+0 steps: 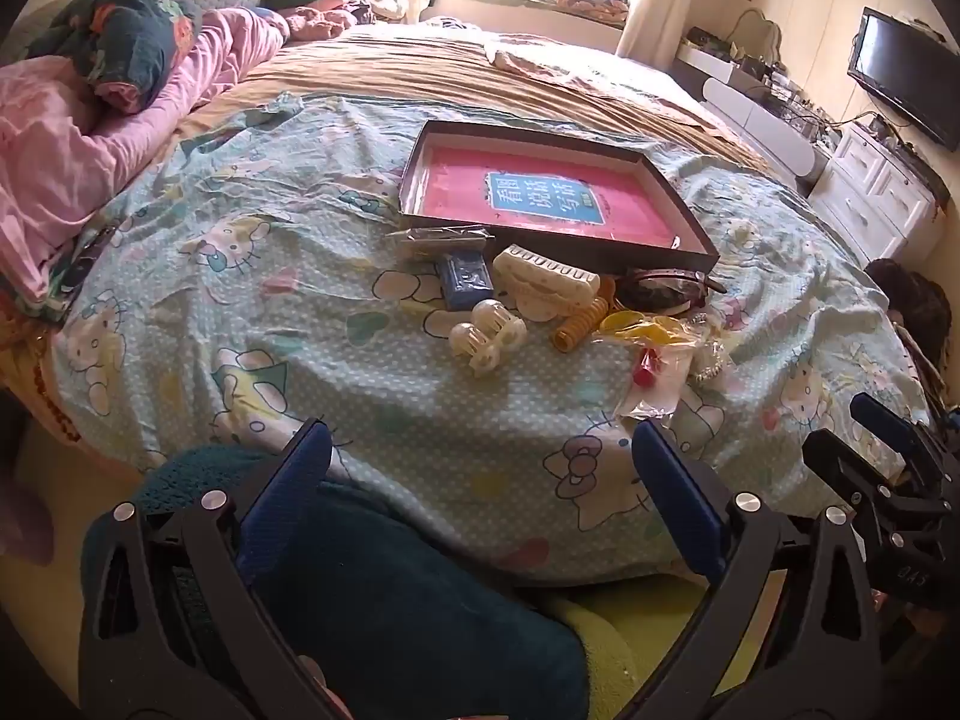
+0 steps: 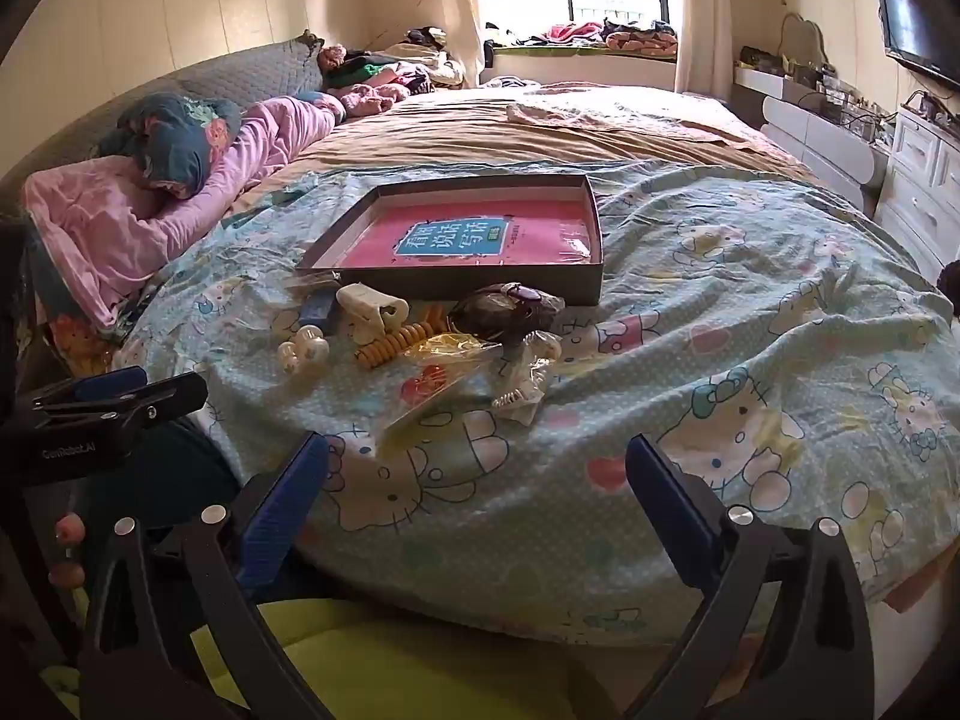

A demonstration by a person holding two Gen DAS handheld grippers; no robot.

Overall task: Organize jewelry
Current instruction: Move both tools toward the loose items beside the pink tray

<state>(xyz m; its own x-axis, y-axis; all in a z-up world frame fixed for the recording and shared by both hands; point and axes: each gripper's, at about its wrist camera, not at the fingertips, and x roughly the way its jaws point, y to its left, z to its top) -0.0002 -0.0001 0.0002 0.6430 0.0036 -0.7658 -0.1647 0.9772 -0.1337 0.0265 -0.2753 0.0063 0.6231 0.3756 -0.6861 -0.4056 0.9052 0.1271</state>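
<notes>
Bedroom daylight falls on a cartoon-print sheet (image 1: 372,396). Hair clips and bagged trinkets (image 2: 420,348) lie heaped at the tray's (image 2: 480,279) six o'clock. Left gripper (image 1: 480,480) and right gripper (image 2: 477,480) both gape wide, empty.

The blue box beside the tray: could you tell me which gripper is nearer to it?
Left, by a little. The blue box lies almost straight ahead of the open left gripper, while from the open right gripper it sits ahead and off to the left; neither touches it.
</notes>
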